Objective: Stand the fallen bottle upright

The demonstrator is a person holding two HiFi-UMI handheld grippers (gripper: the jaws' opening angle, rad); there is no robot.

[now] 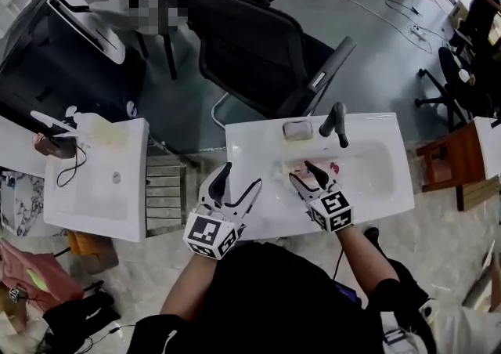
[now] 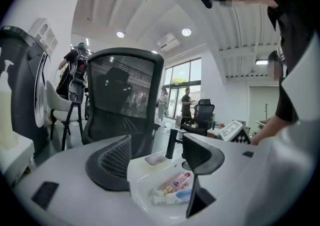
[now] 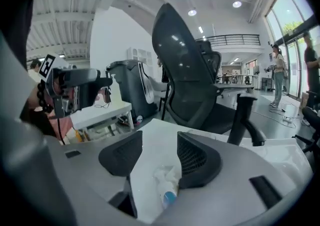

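Both forearms reach over the sink [image 1: 391, 197]. The right gripper [image 3: 160, 151] tilts down, jaws apart astride the bottle [image 3: 168, 187], which lies in the basin. The left gripper [image 2: 157, 156] hangs level, wide open and empty.

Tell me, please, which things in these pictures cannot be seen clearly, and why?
Left gripper view: a jaw hides the white bottle's blue end; the pink bottle's label is too small to read.
Head view: the right claw covers most of both bottles in the sink.
Right gripper view: that claw's body cuts off the white bottle's lower part.
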